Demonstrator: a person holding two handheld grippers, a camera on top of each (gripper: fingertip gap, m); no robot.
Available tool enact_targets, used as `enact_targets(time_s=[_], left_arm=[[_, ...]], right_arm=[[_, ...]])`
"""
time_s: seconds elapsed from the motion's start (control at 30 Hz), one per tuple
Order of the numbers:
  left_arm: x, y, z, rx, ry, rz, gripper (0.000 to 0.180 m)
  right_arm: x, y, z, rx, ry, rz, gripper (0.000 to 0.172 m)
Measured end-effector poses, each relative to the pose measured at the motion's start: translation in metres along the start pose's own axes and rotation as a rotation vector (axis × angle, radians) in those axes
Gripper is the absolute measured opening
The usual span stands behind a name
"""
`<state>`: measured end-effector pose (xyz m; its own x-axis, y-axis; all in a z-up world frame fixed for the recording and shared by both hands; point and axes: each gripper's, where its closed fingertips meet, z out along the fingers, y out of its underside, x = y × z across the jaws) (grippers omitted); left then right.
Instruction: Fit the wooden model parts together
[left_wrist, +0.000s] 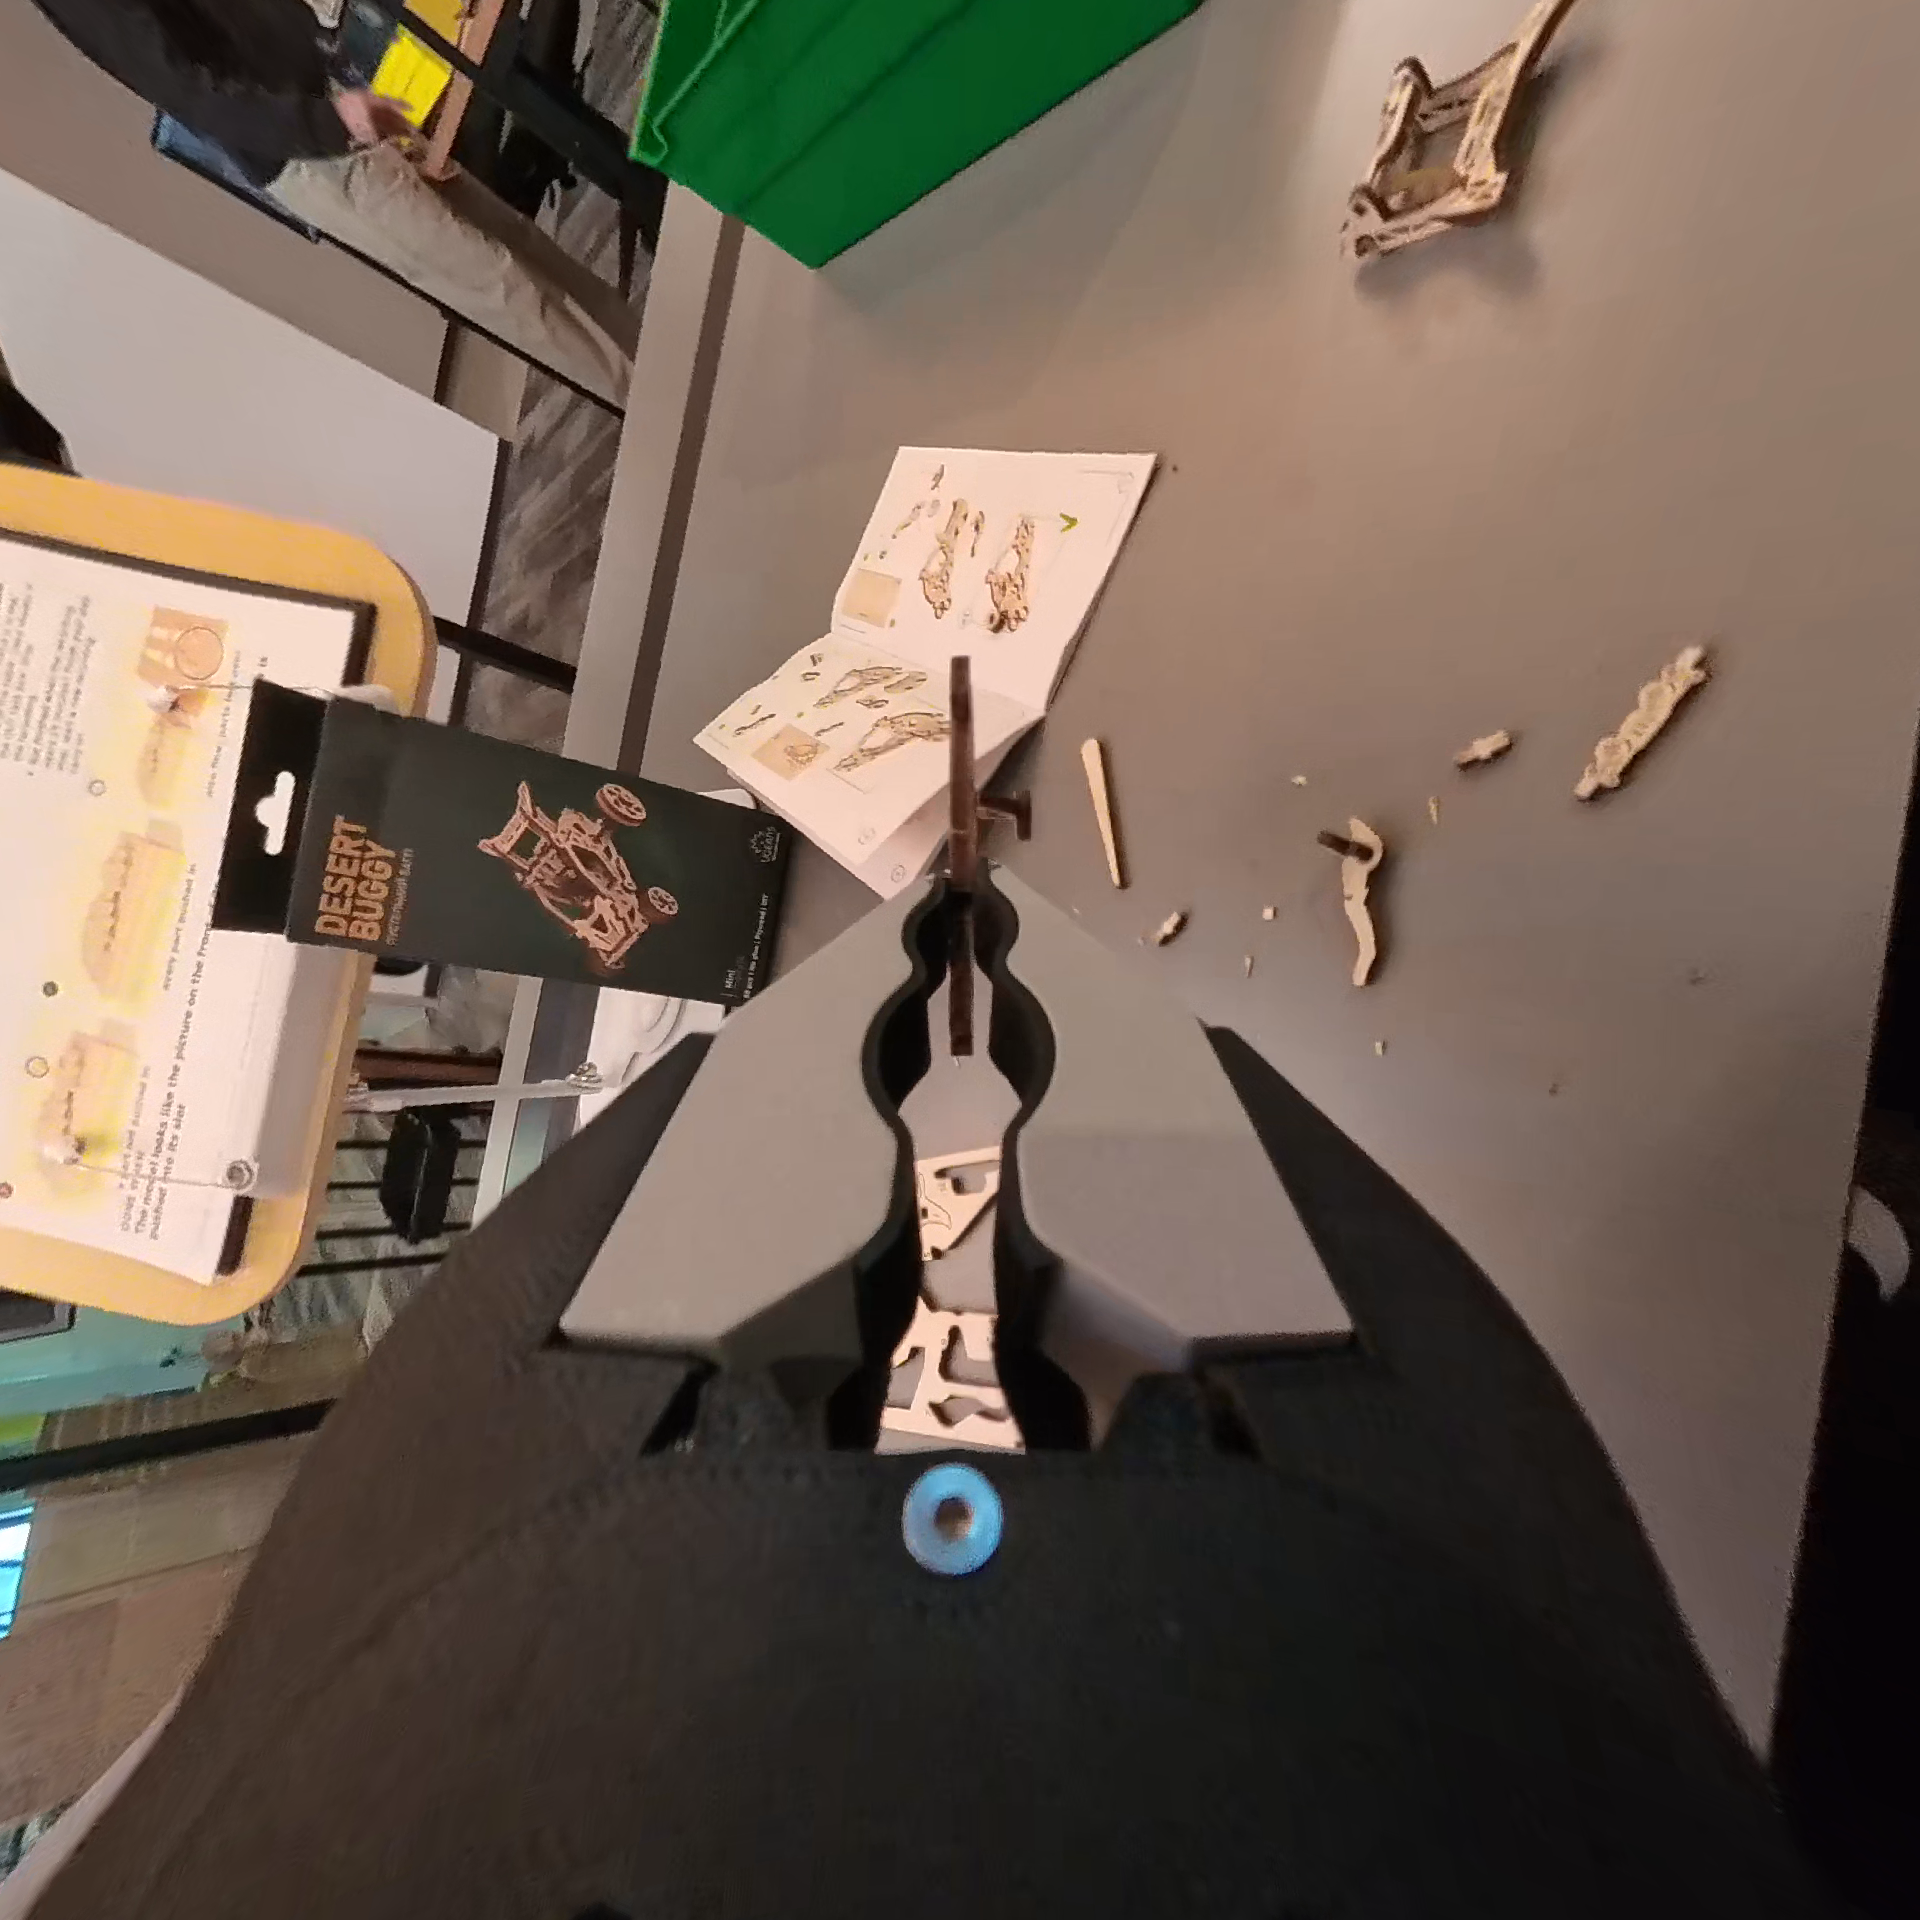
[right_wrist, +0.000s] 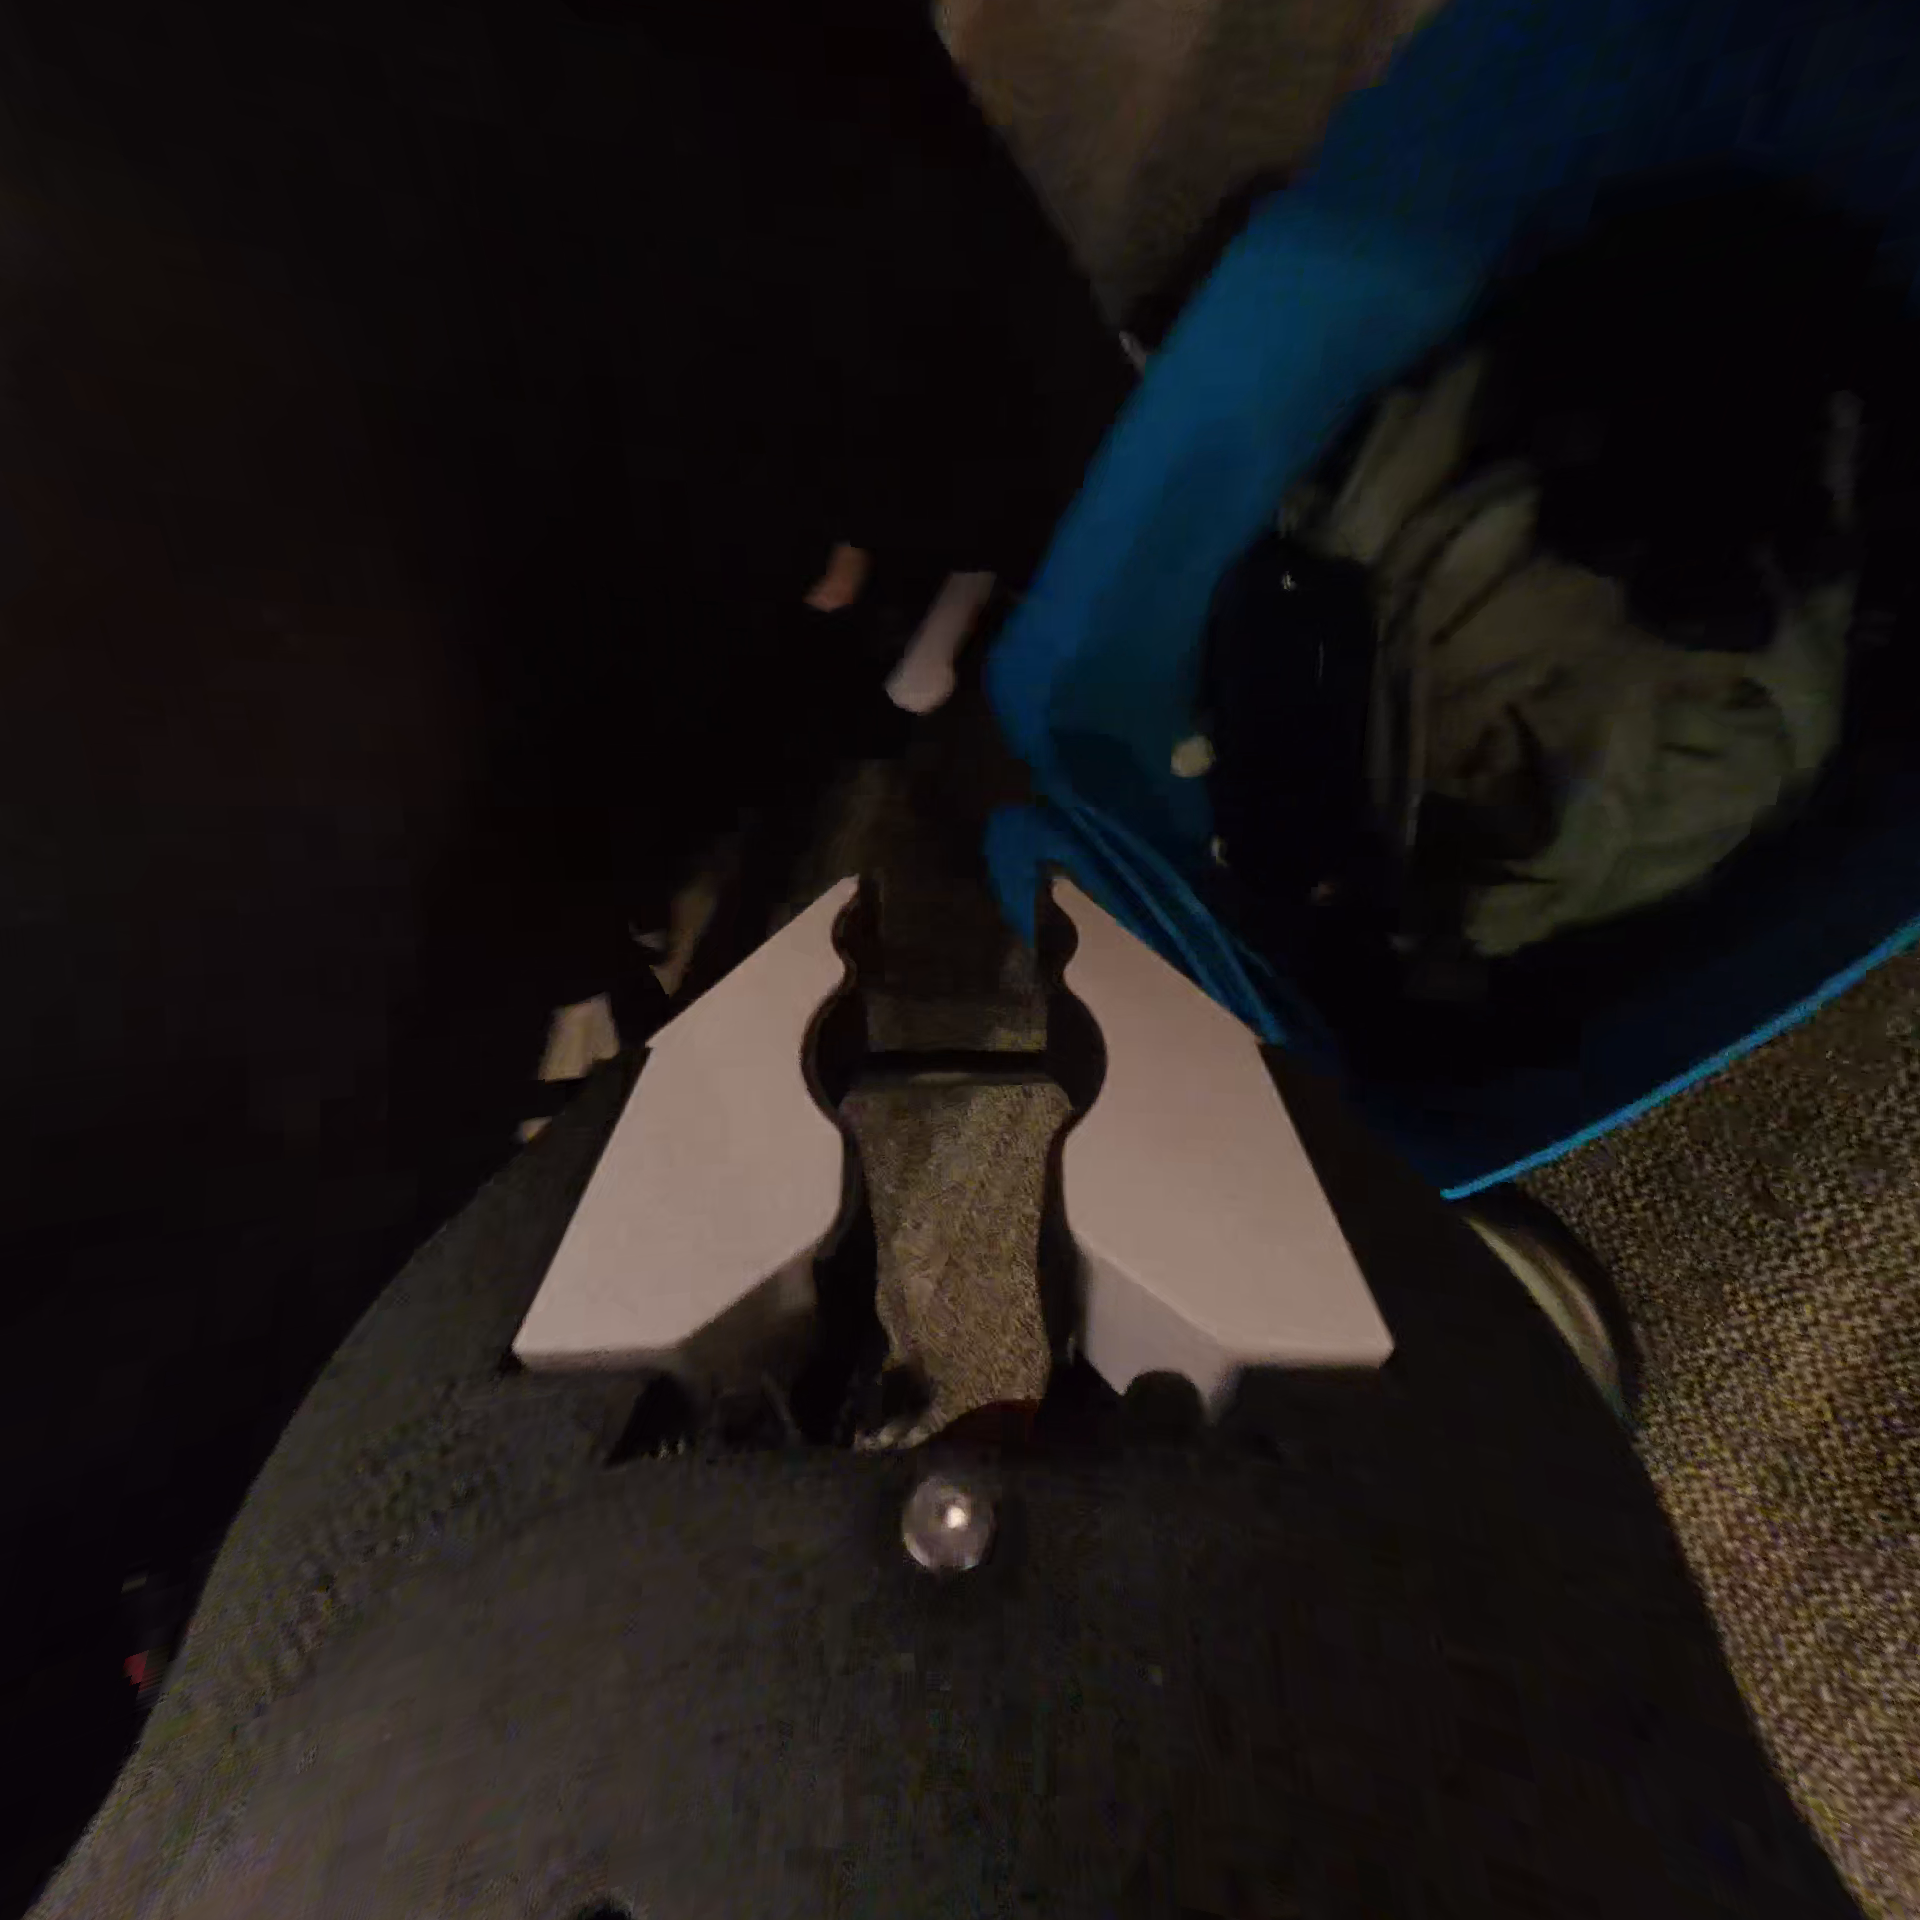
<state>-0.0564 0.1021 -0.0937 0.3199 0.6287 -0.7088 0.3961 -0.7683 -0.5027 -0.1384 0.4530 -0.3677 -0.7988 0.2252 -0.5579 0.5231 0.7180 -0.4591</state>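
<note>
In the left wrist view my left gripper (left_wrist: 961, 883) is shut on a thin dark wooden part (left_wrist: 961, 758), seen edge-on, held above the grey table (left_wrist: 1455, 468). A short peg (left_wrist: 1013, 816) sticks out of the part's right side. More wooden parts lie on the table: a curved piece with a peg (left_wrist: 1361, 904), a longer piece (left_wrist: 1642, 722), a tapered stick (left_wrist: 1103, 810) and a partly built frame (left_wrist: 1434, 156). My right gripper (right_wrist: 951, 914) is in a dark place, its fingers apart with only speckled carpet (right_wrist: 956, 1195) between them. A blue bag (right_wrist: 1195, 520) brushes its right fingertip.
An open instruction booklet (left_wrist: 935, 623) and the dark kit box (left_wrist: 499, 852) lie left of the held part. A green bin (left_wrist: 852, 104) stands at the table's far edge. A cut-out wooden sheet (left_wrist: 956, 1351) shows under the left fingers. Small wood scraps are scattered on the table. The grippers' ends are close to 45 centimeters from one another.
</note>
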Motion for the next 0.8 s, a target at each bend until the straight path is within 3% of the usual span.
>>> enact_targets(time_s=[0.1, 0.27, 0.33, 0.4, 0.47, 0.63, 0.8], left_arm=[[-0.001, -0.007, 0.002, -0.007, -0.016, -0.002, 0.002], [-0.004, -0.012, 0.006, -0.023, -0.026, -0.029, 0.002], [-0.008, -0.013, 0.006, -0.029, -0.033, -0.046, 0.002], [-0.013, -0.013, 0.006, -0.038, -0.039, -0.057, 0.002], [-0.017, -0.014, 0.006, -0.049, -0.040, -0.056, 0.001], [-0.026, -0.020, 0.007, -0.063, -0.040, -0.033, 0.001], [-0.029, -0.026, 0.011, -0.092, -0.038, 0.003, 0.002]], right_arm=[[0.049, 0.025, 0.059, -0.087, 0.078, -0.002, 0.026], [0.116, 0.059, 0.152, -0.207, 0.004, 0.219, 0.015], [0.137, 0.087, 0.189, -0.326, -0.039, 0.333, 0.018], [0.160, 0.126, 0.217, -0.509, -0.009, 0.317, 0.017], [0.168, 0.151, 0.246, -0.592, -0.047, 0.390, 0.019], [0.194, 0.201, 0.303, -0.685, -0.003, 0.448, 0.014], [0.212, 0.227, 0.345, -0.593, 0.102, 0.559, 0.010]])
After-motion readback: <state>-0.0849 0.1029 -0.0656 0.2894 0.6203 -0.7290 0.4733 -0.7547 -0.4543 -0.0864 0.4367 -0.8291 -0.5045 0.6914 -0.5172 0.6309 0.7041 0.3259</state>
